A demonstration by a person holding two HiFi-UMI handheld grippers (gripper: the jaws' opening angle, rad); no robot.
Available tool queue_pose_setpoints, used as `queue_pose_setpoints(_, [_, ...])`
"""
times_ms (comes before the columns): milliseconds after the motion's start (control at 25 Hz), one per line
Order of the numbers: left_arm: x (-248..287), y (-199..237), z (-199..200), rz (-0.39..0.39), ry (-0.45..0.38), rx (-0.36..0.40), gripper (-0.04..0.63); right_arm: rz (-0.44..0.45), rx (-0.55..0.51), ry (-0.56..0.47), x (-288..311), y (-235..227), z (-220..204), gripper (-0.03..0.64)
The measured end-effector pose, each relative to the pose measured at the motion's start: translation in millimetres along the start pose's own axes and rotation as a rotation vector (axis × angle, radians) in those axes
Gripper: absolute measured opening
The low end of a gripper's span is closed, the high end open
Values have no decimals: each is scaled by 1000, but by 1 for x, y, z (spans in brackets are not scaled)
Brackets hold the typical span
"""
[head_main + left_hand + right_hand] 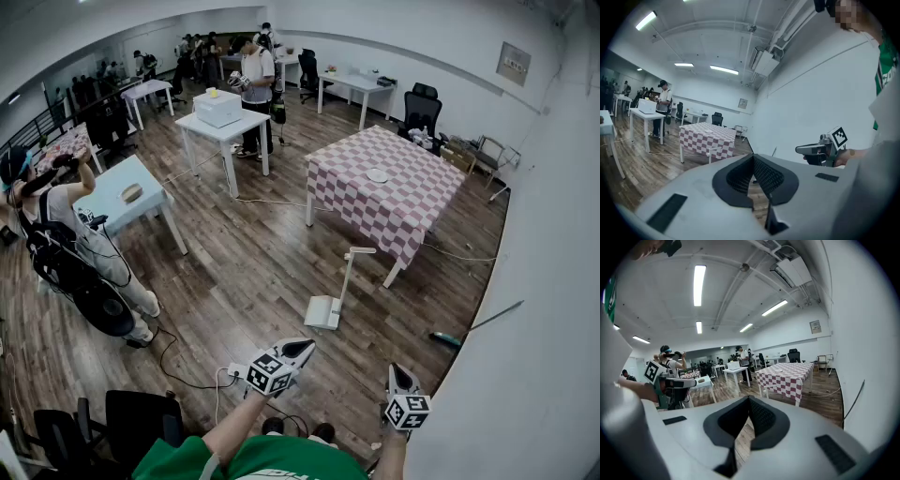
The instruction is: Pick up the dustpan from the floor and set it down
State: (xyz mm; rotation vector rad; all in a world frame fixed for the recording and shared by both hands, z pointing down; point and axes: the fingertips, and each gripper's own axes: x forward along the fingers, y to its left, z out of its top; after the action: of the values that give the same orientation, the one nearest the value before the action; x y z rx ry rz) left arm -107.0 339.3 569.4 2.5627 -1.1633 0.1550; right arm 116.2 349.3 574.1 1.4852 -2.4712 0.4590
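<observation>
Head view: white long-handled plastic dustpan (324, 311) stands ahead; left gripper (302, 348) and right gripper (397, 371), jaws closed and empty, should open before clasping its upright handle (345, 277).

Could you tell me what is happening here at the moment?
A person holds two grippers: the left gripper and the right gripper are both shut and empty. The white dustpan stands untouched on the floor ahead, near the checked table. Nothing has been picked up yet.
</observation>
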Motion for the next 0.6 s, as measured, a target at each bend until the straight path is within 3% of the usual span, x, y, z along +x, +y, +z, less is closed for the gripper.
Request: queue_pose_setpoints(600, [41,-19,0,41,7,-9,3,24,6,-3,2,-53,5,8])
